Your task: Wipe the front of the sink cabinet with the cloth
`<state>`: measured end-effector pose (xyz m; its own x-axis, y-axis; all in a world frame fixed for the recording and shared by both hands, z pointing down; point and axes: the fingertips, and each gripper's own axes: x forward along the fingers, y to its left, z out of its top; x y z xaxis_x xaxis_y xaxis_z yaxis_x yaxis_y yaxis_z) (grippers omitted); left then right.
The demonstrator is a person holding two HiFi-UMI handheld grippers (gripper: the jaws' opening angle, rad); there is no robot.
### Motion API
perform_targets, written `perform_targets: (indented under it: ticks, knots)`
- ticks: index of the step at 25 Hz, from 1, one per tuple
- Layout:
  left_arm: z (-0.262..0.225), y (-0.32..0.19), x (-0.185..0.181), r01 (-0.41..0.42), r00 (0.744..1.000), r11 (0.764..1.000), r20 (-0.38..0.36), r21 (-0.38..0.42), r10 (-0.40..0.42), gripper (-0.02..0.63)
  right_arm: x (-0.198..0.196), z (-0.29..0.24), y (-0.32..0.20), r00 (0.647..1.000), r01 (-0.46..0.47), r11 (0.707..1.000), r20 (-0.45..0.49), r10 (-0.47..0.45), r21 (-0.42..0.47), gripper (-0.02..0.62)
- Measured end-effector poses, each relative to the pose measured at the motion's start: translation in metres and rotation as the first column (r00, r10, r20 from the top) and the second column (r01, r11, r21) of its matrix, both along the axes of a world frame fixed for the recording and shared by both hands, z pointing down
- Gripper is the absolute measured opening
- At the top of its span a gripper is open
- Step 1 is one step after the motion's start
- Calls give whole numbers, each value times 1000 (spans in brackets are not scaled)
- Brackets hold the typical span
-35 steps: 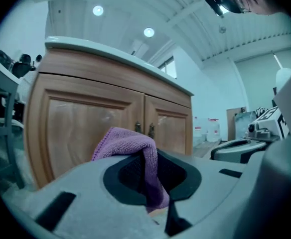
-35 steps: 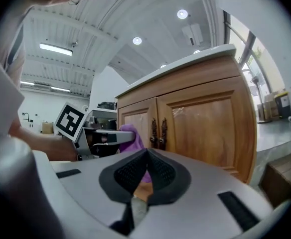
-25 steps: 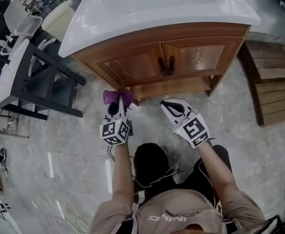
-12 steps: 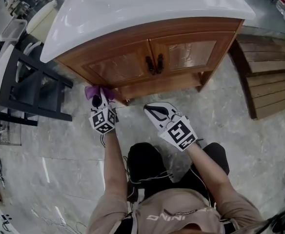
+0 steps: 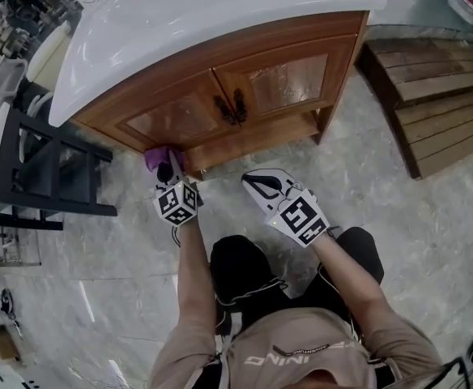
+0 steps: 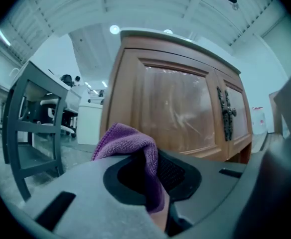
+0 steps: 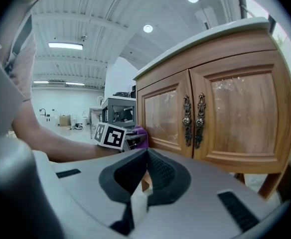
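Note:
The wooden sink cabinet (image 5: 220,96) stands under a white basin top (image 5: 212,14), with two doors and dark handles (image 5: 228,106). My left gripper (image 5: 168,168) is shut on a purple cloth (image 5: 157,157), which sits right at the cabinet's lower left corner. In the left gripper view the cloth (image 6: 135,148) bunches between the jaws, with the left door (image 6: 175,108) just ahead. My right gripper (image 5: 262,181) is shut and empty, held low in front of the cabinet's bottom rail. The right gripper view shows both doors (image 7: 205,113) and the left gripper's marker cube (image 7: 110,135).
A black metal frame (image 5: 50,177) stands left of the cabinet. Wooden steps (image 5: 431,104) lie to the right. The floor is pale marble. The person's knees (image 5: 245,274) are just behind the grippers.
The view has shifted, so the cabinet sits further left and higher. My left gripper with the cloth has moved up against the cabinet's lower left corner. The right gripper stays alongside it.

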<state>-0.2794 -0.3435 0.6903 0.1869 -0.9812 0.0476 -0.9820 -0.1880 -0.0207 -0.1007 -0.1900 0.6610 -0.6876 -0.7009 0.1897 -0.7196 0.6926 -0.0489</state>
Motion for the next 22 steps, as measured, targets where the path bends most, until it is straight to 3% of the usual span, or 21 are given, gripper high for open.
perform_targets:
  ticks: [3,8,14,22]
  knots:
    - [0,0,43,-72,997,997,-1,-14,72,37,11,0,4,1000,-21,1000,-5,21,2,11]
    - [-3,2,84,-106,993,994,-54,-12,105,37,33,-1,8,997,-72,997,3,72,2,11]
    - [-2,6,146,-224,974,974,-15,-35,224,37,56,1,10,992,-123,992,29,122,0,11]
    - [-2,8,160,-192,977,980,-102,-58,185,37,68,-2,15,988,-145,989,56,145,2,11]
